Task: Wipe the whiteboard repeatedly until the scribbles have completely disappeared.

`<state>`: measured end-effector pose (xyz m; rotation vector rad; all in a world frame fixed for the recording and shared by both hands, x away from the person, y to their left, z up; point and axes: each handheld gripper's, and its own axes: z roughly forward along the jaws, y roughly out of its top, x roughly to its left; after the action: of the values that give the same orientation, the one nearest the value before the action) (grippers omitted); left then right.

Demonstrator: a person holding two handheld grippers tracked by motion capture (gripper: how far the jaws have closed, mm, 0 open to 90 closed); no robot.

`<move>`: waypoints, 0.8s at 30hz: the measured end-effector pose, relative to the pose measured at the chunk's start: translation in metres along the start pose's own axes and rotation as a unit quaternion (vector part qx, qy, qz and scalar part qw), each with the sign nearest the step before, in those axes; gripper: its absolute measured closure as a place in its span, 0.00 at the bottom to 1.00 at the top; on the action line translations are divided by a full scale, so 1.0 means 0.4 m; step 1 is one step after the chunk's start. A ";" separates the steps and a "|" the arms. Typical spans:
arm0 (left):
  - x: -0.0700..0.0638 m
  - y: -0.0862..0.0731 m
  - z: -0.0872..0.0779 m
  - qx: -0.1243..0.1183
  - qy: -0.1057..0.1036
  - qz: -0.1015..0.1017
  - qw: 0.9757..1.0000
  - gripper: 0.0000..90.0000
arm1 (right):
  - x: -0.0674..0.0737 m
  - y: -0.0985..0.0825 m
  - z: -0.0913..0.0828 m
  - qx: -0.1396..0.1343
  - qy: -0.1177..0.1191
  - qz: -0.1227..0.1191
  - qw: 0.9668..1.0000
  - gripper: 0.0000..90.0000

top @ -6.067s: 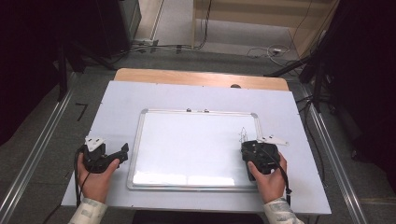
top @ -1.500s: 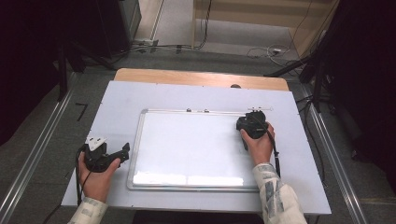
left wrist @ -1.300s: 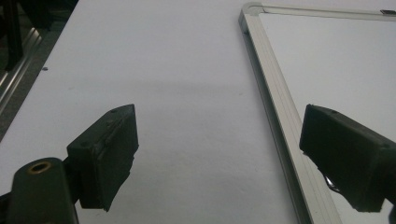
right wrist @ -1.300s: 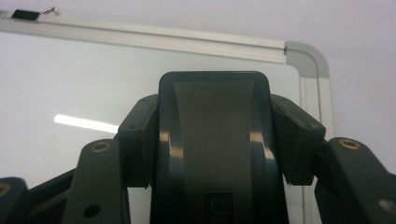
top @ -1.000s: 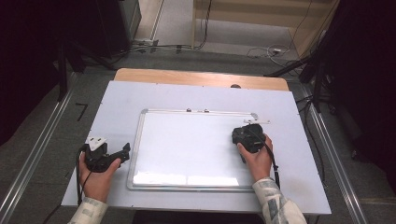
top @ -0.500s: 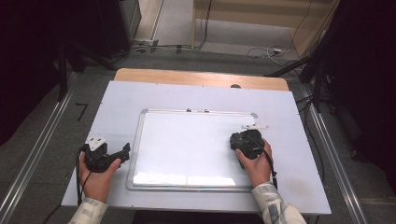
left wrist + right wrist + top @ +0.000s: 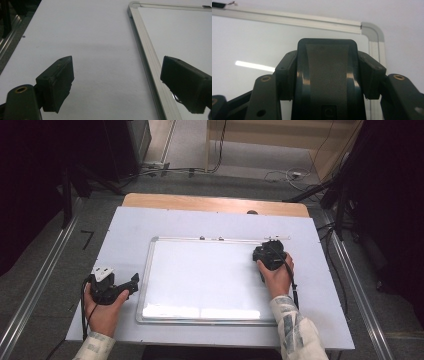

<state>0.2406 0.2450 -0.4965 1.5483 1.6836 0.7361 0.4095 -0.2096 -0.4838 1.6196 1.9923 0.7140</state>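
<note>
I have the right gripper (image 7: 270, 256) over the whiteboard (image 7: 200, 280), close to the board's far right corner. In the right gripper view its two black jaws are clamped on the flanks of a dark block with rounded top corners and a broad grey band down its face, which I take to be a whiteboard eraser (image 7: 327, 75); the jaws press on both of its sides. Beyond the eraser I see the board's aluminium frame and its grey plastic corner piece (image 7: 372, 31), so the eraser sits just inside that corner, over the white writing surface. I cannot tell whether it touches the board or rides just above it. A small dark clip (image 7: 218, 5) sits on the far rail of the frame, well off to the left in that view.

My left gripper (image 7: 117, 287) rests on the table's pale top (image 7: 125, 235) near the near left corner, just beside the whiteboard's left edge. Its jaws stand wide apart with nothing between them: in the left gripper view one pad (image 7: 58, 82) lies over bare table and the other (image 7: 185, 82) over the board's left frame rail, which runs away between them towards the far left corner of the board.

The whiteboard lies flat in the middle of the table, its long sides parallel to the table's near edge. Its surface looks clean, with a bright reflection along the near side.
</note>
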 end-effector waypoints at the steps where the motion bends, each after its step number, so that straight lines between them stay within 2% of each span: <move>1: 0.000 0.000 0.000 0.000 0.000 0.000 1.000 0.14 | -0.004 0.006 0.005 0.001 0.000 0.002 1.000 0.43; 6: 0.002 0.000 0.000 0.001 0.001 -0.001 1.000 0.14 | -0.014 0.025 0.019 0.005 -0.008 0.010 1.000 0.43; 11: 0.004 0.001 0.000 0.001 0.000 -0.001 1.000 0.14 | -0.009 0.016 0.012 0.005 -0.011 0.008 1.000 0.43; 24: 0.002 0.000 -0.003 -0.002 0.002 -0.001 1.000 0.14 | 0.016 -0.112 -0.087 -0.007 0.010 -0.013 1.000 0.43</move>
<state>0.2397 0.2461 -0.4960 1.5430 1.6866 0.7404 0.3527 -0.2144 -0.4872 1.5818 2.0138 0.7359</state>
